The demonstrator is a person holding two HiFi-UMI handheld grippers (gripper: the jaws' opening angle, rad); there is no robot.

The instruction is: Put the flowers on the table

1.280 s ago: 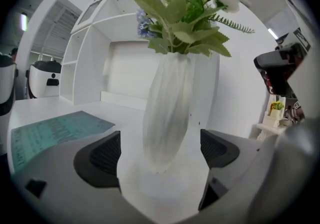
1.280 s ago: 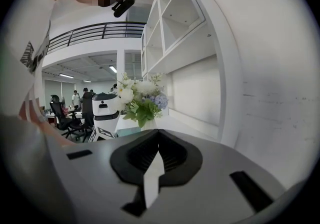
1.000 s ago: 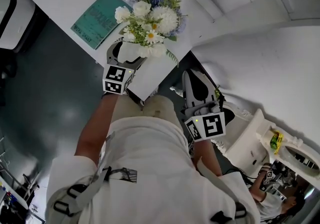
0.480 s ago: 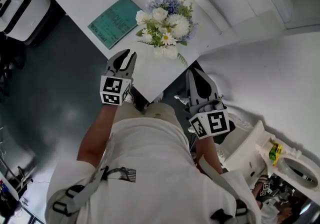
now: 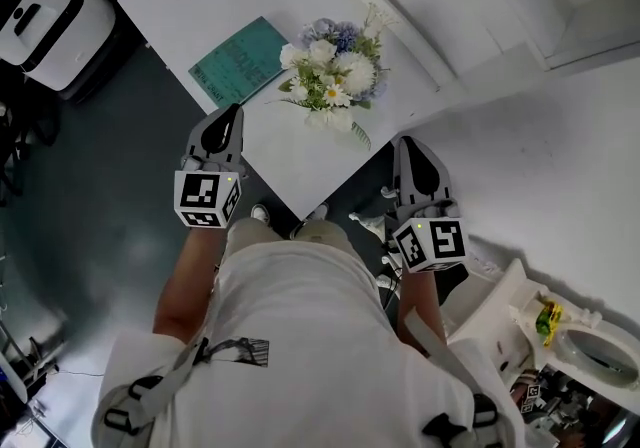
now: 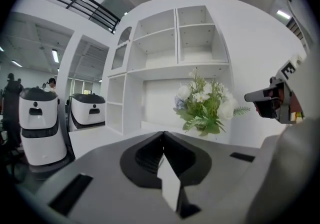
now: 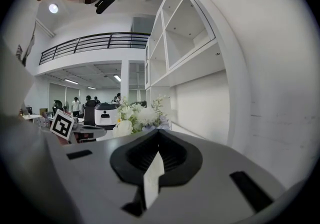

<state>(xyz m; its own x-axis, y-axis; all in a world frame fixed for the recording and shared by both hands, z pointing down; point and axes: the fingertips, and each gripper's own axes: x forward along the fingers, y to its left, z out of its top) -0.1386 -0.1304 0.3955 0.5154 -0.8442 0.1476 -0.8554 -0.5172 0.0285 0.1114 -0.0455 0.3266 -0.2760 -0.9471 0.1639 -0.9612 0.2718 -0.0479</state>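
Observation:
The bunch of white and blue flowers (image 5: 333, 81) stands upright on the white table (image 5: 290, 161), near its front corner. My left gripper (image 5: 236, 110) hangs shut and empty over the table's left edge, a short way left of the flowers and apart from them. The right gripper (image 5: 408, 141) is shut too, off the table's right edge, with nothing in it. From the left gripper view the flowers (image 6: 205, 103) rise beyond the closed jaws (image 6: 163, 133). They also show in the right gripper view, where the flowers (image 7: 140, 117) stand past that gripper's closed tips (image 7: 159, 132).
A teal book (image 5: 240, 61) lies on the table left of the flowers. White wheeled machines (image 5: 50, 6) stand on the dark floor at the far left. A white shelf unit (image 6: 170, 53) rises behind the table. White fixtures with a yellow item (image 5: 548, 316) sit at the lower right.
The left gripper let go of the flowers, drew back to the left and closed. The flowers stay standing on the table. The right gripper stayed shut.

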